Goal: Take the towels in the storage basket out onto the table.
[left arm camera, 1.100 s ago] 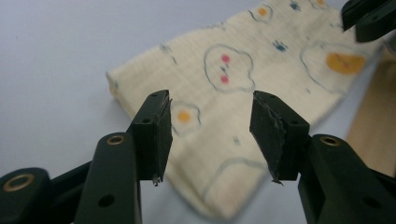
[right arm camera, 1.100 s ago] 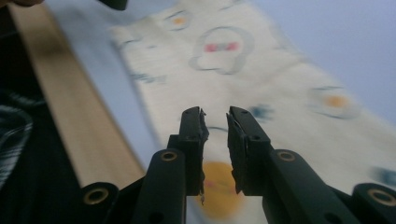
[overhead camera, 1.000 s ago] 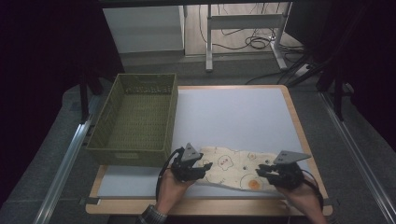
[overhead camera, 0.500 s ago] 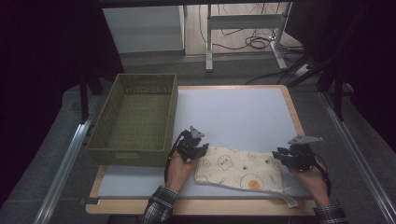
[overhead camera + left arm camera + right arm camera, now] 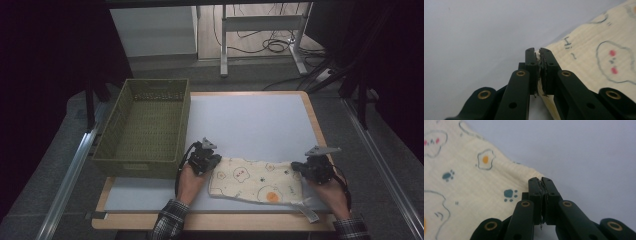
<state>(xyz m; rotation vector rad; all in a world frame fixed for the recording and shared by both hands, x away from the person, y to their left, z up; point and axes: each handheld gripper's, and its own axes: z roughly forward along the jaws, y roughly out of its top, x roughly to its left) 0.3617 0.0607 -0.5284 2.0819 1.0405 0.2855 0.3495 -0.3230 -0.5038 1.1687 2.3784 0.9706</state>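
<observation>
Plaid sleeves; each black tool (image 5: 214,161) has brass rivets, trailing cable

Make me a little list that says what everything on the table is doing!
cloth: cream cloth with cartoon prints, lying flat on the table
left gripper: left gripper shut on the cloth's far left corner; its jaws have just been closing
right gripper: right gripper shut on the cloth's far right corner; its jaws have just been closing
basket: green basket, nothing in it, left of the cloth
tag: white tag at the cloth's near right corner
</observation>
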